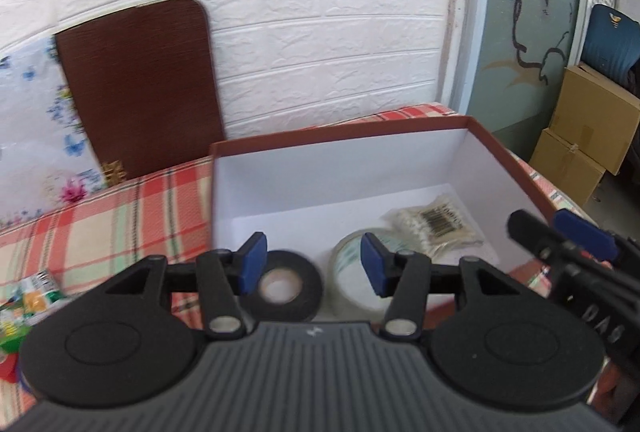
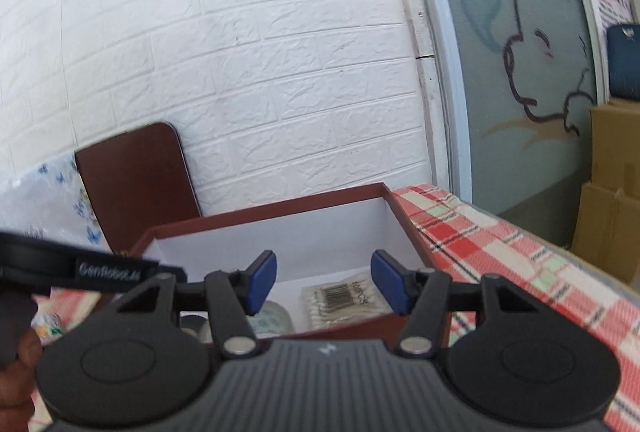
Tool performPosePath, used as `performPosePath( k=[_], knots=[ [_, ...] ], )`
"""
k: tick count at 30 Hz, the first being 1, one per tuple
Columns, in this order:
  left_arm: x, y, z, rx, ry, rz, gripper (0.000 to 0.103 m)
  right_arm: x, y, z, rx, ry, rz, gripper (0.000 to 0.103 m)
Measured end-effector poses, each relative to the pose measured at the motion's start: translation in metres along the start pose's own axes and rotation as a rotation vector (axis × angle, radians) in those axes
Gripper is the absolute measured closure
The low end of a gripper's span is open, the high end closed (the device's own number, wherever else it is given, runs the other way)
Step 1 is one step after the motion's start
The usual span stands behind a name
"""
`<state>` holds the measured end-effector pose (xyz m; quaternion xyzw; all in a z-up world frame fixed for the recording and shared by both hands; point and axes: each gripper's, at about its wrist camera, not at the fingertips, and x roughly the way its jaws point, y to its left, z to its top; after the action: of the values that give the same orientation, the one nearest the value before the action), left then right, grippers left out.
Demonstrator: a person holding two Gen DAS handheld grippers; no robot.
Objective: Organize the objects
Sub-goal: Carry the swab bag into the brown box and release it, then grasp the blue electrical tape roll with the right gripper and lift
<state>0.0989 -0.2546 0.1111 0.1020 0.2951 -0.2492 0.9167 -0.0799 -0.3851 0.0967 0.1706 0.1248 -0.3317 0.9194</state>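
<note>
A brown box (image 1: 516, 162) with a white inside stands on the plaid cloth. In it lie a black tape roll (image 1: 298, 296), a clear tape roll (image 1: 348, 272) and a bag of cotton swabs (image 1: 436, 228). My left gripper (image 1: 314, 264) is open and empty, above the box's near edge over the two rolls. My right gripper (image 2: 324, 282) is open and empty, above the box's near right part; the swab bag (image 2: 340, 298) and the clear tape (image 2: 270, 318) show between its fingers. The right gripper also shows at the right edge of the left wrist view (image 1: 568, 236).
A dark brown board (image 1: 140, 88) leans on the white brick wall behind the box. A floral bag (image 1: 32, 136) stands left of it. Small colourful packets (image 1: 28, 300) lie on the cloth at left. Cardboard boxes (image 1: 588, 128) stand on the floor at right.
</note>
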Motion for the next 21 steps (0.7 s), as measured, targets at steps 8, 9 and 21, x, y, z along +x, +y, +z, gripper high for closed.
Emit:
performPosePath(
  k=[8,9,21],
  knots=[
    [-0.034,0.058,-0.034,-0.079,0.009,0.074,0.046,-0.038,0.043,-0.002,-0.008,-0.016,0.063,0.047],
    [-0.038,0.068,-0.039,-0.09,0.006,0.08,0.046,-0.04,0.053,-0.003,-0.021,-0.015,0.077,0.047],
    [-0.081,0.258,-0.187,-0.33,0.009,0.393,0.043,-0.036,0.205,-0.09,-0.389,0.201,0.383,0.049]
  ],
)
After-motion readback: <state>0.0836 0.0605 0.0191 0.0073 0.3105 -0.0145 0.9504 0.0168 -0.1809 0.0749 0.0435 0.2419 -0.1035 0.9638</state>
